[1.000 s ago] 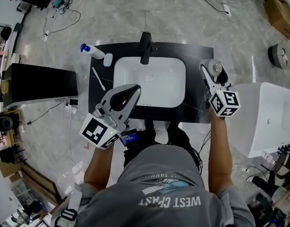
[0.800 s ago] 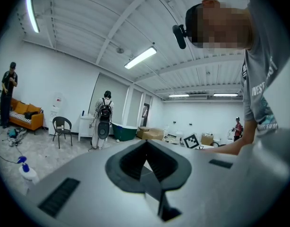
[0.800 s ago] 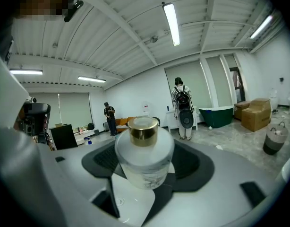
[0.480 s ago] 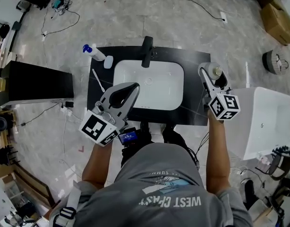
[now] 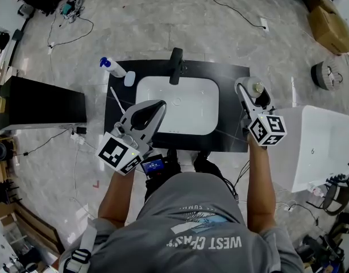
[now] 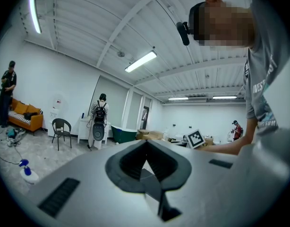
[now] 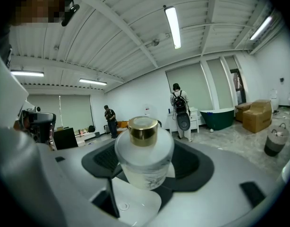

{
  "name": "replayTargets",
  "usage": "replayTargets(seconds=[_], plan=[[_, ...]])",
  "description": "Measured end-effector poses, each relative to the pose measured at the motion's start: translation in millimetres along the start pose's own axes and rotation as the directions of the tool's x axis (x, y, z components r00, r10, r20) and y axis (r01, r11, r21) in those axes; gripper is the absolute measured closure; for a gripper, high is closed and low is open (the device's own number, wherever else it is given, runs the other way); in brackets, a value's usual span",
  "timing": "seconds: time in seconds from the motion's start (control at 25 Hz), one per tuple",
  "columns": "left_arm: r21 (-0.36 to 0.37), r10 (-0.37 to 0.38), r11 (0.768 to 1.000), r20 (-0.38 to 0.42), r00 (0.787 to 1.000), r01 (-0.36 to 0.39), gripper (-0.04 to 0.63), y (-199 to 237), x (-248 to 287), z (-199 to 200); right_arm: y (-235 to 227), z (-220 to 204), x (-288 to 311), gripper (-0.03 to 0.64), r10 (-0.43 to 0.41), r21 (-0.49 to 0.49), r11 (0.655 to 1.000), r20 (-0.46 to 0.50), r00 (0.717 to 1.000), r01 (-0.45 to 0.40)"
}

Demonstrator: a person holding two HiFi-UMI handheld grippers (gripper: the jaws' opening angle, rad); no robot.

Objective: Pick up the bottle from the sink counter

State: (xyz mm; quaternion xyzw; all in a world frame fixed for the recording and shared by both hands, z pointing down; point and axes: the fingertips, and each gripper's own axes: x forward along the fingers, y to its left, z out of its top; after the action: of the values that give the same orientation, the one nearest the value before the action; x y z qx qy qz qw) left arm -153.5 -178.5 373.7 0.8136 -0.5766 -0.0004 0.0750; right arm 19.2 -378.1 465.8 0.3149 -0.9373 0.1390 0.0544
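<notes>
Bottle [image 7: 144,150], frosted with a gold cap, sits clamped between the closed fingers of the right gripper [image 5: 253,92] over the bench's [image 5: 228,75] right end, seemingly for lifting, while the left gripper [image 5: 146,114] hangs closed and empty beside the sink [image 5: 191,118].

lab hall: freestanding sink counter [image 5: 228,78], bathtub [image 5: 316,147], ceiling strip lights [image 7: 172,27]

Bright, even light comes from long ceiling tubes [image 7: 172,26], which flare white in both gripper views. From the head view I see a soft sheen on the pale floor [image 5: 163,16] and only faint shadows. Both gripper views bend hard and darken at the corners; the bottle [image 7: 144,160] reads fairly sharp, the near foreground soft.
</notes>
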Motion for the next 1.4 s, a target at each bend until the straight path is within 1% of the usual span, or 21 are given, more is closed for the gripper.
replayTargets(seconds=[0.8,1.04,1.4], plan=[[-0.012,-0.006,1.0,-0.011,1.0,0.006,0.591,4.4,3.2,-3.9,1.8,0.9,0.0,0.288,-0.005,0.013,1.0,0.018,1.0,0.004],[-0.015,-0.006,1.0,-0.011,1.0,0.006,0.591,5.9,6.5,-4.2,-3.8,-3.0,2.2,0.287,-0.021,0.01,1.0,0.006,1.0,0.021],[-0.018,-0.001,1.0,-0.01,1.0,0.0,0.591,8.4,7.3,-4.9,-6.1,-5.4,4.8,0.288,-0.023,0.005,1.0,-0.003,1.0,0.023]])
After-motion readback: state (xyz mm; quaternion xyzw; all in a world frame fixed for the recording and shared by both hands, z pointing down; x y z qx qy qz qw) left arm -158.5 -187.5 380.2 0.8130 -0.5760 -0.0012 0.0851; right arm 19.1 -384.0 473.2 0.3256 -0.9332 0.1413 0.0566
